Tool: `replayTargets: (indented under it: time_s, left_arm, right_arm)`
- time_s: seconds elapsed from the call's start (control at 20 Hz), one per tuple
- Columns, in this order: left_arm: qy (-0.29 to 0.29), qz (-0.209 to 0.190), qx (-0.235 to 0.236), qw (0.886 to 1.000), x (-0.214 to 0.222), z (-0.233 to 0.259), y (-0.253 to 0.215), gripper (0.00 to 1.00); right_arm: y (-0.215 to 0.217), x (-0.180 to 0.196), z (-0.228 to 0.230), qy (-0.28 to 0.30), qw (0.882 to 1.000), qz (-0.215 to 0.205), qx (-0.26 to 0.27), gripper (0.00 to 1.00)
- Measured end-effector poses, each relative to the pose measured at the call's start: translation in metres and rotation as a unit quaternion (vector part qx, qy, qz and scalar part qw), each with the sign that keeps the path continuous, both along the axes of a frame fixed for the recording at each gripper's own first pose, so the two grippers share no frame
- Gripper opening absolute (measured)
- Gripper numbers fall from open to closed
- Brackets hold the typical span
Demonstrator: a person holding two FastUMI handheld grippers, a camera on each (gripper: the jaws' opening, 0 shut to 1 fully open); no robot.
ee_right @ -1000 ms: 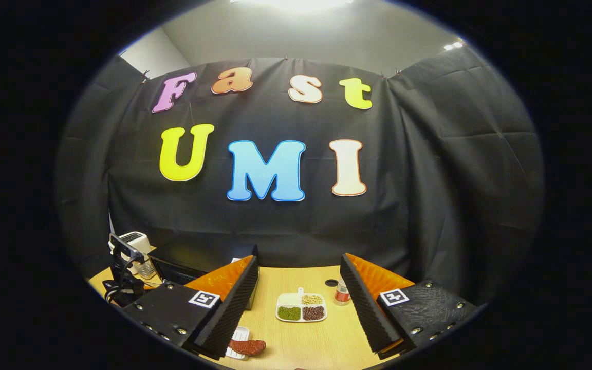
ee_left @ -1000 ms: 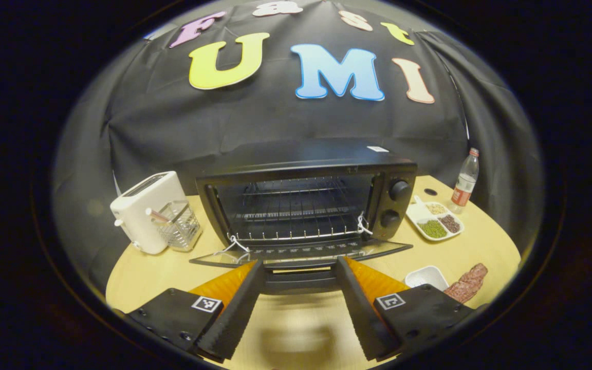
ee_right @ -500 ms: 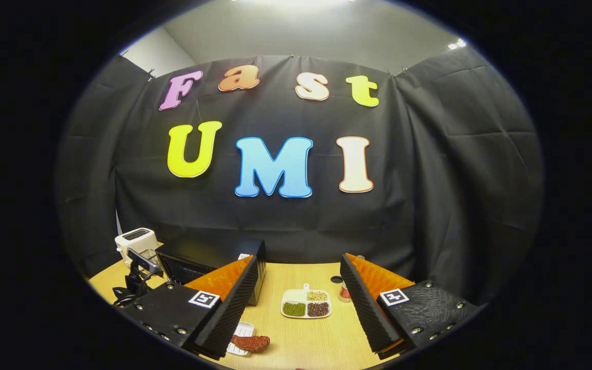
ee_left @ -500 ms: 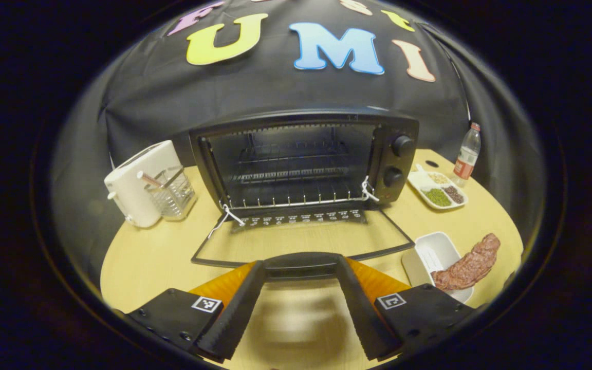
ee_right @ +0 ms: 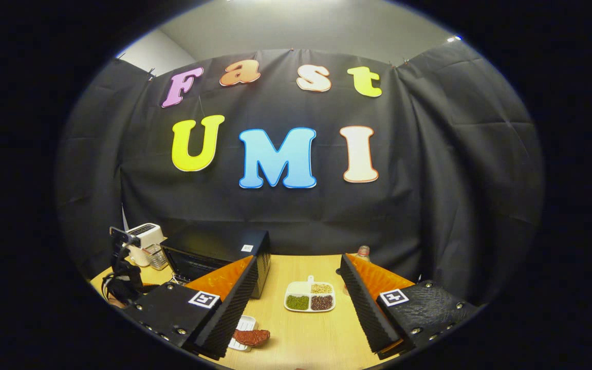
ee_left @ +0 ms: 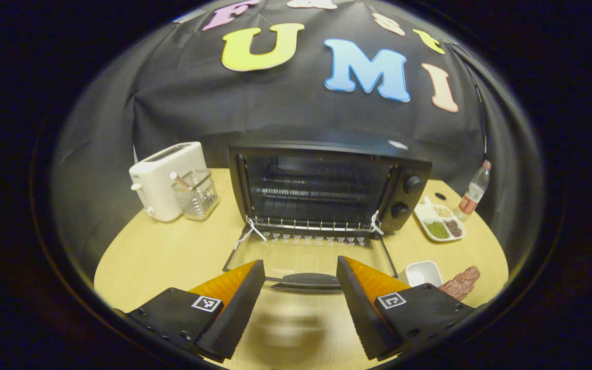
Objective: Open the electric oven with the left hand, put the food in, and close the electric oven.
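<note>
- Food [ee_left: 460, 282]: reddish meat strip, likely soft, floppy, a bit slick; grip mid-length across its width.
- It lies on a white tray [ee_left: 422, 272] on the desk [ee_left: 172, 257], right of the oven [ee_left: 327, 187], door [ee_left: 309, 257] down.
- Left gripper [ee_left: 300, 303] jaws open, empty, handle [ee_left: 309, 280] between and just ahead of them.
- Right gripper [ee_right: 296, 308] jaws open, empty; food low left, beside left jaw.

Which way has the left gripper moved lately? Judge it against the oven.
Yes. The left gripper backed away from the oven; the door handle now lies beyond its fingertips.

oven [ee_left: 327, 185] mouth unblocked, lowered door [ee_left: 309, 254] ahead, toaster [ee_left: 165, 180] left, dish [ee_left: 422, 272] right
</note>
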State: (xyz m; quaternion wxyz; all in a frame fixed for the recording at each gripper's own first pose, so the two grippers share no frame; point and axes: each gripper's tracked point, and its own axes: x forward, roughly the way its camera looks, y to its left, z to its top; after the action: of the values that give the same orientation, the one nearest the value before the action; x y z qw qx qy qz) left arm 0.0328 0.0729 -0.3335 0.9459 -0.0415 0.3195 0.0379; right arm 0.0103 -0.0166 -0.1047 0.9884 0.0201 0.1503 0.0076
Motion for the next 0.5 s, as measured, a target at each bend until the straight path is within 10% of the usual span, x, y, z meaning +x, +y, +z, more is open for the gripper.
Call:
replayTargets:
  time_s: [0.5]
  left_arm:
    - [-0.185,0.051,0.044,0.98,-0.012,0.208,0.027,0.94]
  right_arm:
    - [0.028,-0.006,-0.122,0.165,0.976,0.134,0.04,0.97]
